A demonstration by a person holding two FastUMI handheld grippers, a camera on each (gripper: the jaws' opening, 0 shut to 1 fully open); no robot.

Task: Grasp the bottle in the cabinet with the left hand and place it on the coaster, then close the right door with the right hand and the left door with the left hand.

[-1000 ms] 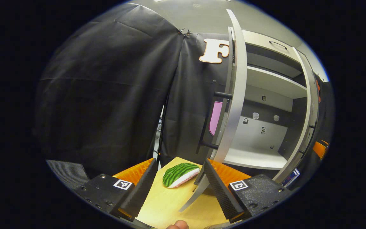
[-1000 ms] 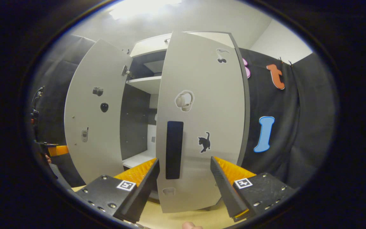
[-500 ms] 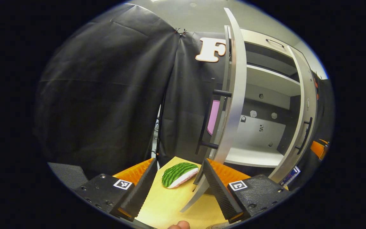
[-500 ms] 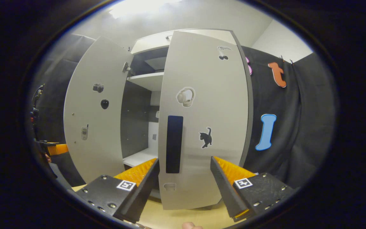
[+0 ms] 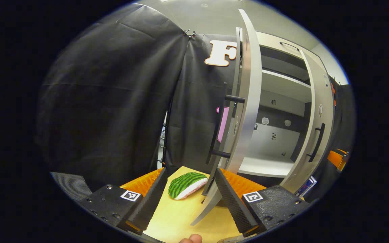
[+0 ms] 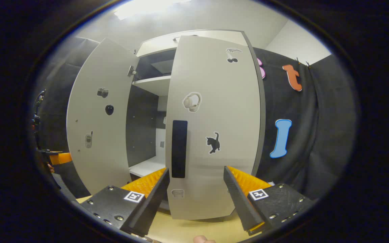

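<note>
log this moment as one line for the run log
stage: closing right door | right gripper: open, facing right door | left gripper: open, by left door edge | both doors ajar

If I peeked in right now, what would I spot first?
Probably the big grey cabinet with both doors ajar. The right door, straight ahead in the right gripper view, wears a black cat sticker. In the left gripper view, a stripy green watermelon slice lies on the wooden table by the left door.
</note>
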